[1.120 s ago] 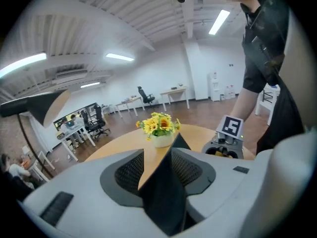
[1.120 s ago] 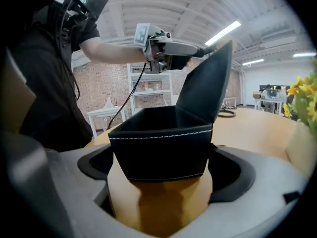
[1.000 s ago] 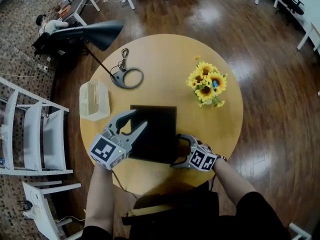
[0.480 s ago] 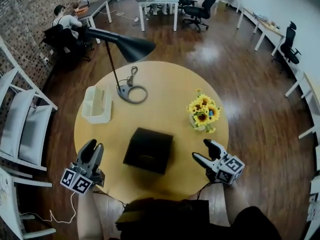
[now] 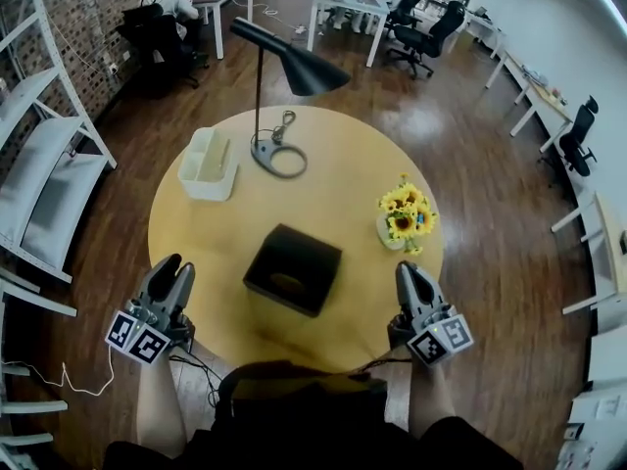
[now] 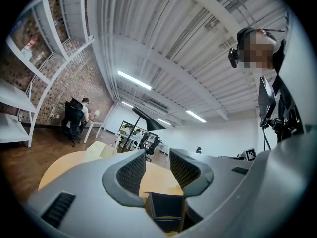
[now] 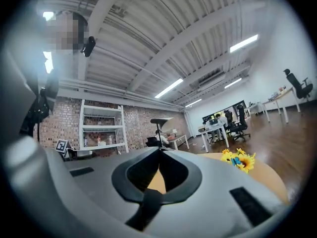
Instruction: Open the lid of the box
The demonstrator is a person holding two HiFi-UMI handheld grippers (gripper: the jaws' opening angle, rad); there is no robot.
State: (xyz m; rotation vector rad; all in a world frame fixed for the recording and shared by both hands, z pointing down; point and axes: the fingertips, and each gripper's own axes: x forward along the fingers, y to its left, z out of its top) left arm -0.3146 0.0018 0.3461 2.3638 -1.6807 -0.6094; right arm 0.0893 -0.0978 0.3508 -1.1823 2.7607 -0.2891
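Black box [image 5: 294,269] at frame centre looks open-topped, so the task seems done. Left gripper [image 5: 171,267], lower left, and right gripper [image 5: 411,274], lower right, are both clenched empty, well clear.

1 box [image 5: 294,269] — 1 lamp [image 5: 302,67], 1 bin [image 5: 208,164]

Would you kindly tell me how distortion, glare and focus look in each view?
Head view: fisheye curves the room, glare patches on the wooden floor. Left gripper view: black circular vignette, bright ceiling lights. Right gripper view: same vignette, sunflowers slightly soft.
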